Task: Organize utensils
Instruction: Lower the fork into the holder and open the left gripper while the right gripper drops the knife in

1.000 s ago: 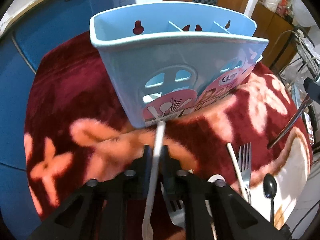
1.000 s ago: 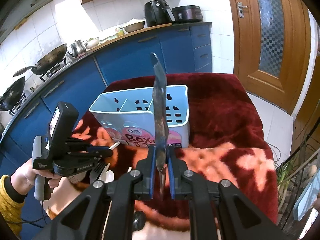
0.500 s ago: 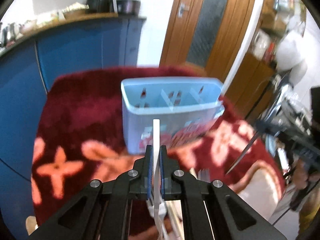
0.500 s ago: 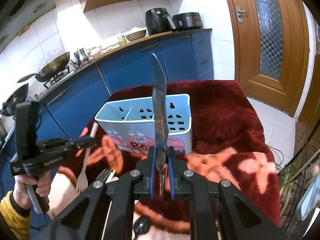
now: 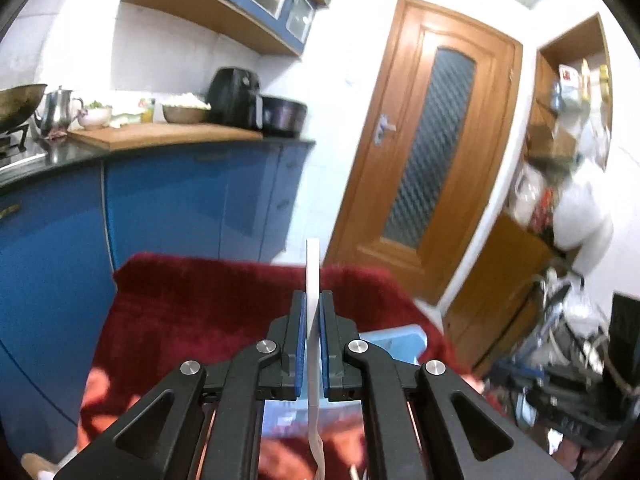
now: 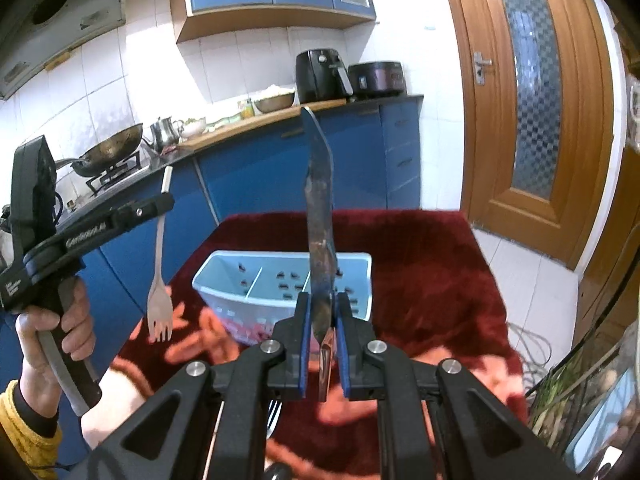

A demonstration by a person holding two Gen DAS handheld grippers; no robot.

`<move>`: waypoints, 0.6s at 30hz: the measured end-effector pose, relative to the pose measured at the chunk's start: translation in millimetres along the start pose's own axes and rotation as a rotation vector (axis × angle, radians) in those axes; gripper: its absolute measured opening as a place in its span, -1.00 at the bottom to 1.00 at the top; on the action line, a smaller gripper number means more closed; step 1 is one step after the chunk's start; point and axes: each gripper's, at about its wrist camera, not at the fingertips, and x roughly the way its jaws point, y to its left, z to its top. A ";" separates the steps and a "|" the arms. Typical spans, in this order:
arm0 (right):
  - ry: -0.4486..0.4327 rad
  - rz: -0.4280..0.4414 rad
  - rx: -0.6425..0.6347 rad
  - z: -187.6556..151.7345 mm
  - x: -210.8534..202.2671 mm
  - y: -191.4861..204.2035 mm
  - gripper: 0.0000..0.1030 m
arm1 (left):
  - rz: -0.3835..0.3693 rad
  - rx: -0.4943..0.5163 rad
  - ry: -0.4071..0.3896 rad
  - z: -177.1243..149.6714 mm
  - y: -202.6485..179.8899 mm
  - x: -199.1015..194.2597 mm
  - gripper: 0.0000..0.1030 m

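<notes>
Kitchen backdrop — left fingers [image 6: 170, 202] clamp pale fork [image 6: 159, 280], right fingers [image 6: 322, 312] pinch knife [image 6: 319, 216].

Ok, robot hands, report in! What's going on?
Left gripper shut on fork, tines down. Right gripper shut on knife. Caddy clear below.

The blue caddy [image 6: 280, 284] stands open-topped on the red cloth [image 6: 432, 280], its three compartments split by two thin dividers; nothing lies in the parts of them that show. Above its rim, the knife [image 6: 320, 240] in the right gripper [image 6: 322, 320] rises in front of the right-hand compartment. To the left, the wooden fork [image 6: 160, 280] hangs tines-down from the left gripper [image 6: 164, 204], beside and above the caddy. Bare cloth lies open to the right of the caddy.
</notes>
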 end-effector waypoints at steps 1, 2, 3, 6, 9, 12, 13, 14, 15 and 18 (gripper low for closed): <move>-0.009 -0.003 -0.002 4.1 0.3 -0.4 -0.75 | 0.004 -0.007 -0.024 4.9 -0.3 1.6 -0.89; -0.018 -0.004 -0.005 8.0 0.9 -0.7 -0.75 | 0.012 -0.010 -0.049 7.9 -0.2 1.8 -0.89; -0.023 -0.007 -0.007 10.5 2.0 -0.8 -0.75 | 0.021 -0.011 -0.073 11.0 -0.3 3.6 -0.89; -0.051 -0.025 -0.023 20.1 5.8 -0.9 -0.75 | 0.041 -0.012 -0.136 15.3 0.9 4.2 -0.89; -0.071 -0.043 -0.038 26.8 12.2 -0.9 -0.75 | 0.076 -0.005 -0.193 15.4 0.7 10.8 -0.89; -0.087 -0.048 -0.044 32.3 19.7 -1.1 -0.75 | 0.106 0.010 -0.237 13.1 2.3 16.6 -0.89; -0.093 -0.050 -0.047 34.0 23.2 -1.3 -0.75 | 0.116 0.016 -0.253 10.9 2.6 20.7 -0.89; -0.096 -0.051 -0.051 35.5 26.1 -0.9 -0.75 | 0.121 0.019 -0.261 8.8 2.8 23.6 -0.89; -0.099 -0.055 -0.057 36.5 29.8 -1.0 -0.75 | 0.131 0.023 -0.269 6.3 2.6 26.8 -0.89; -0.093 -0.082 -0.086 37.0 44.5 0.9 -0.75 | 0.163 0.038 -0.284 -6.1 3.4 36.4 -0.89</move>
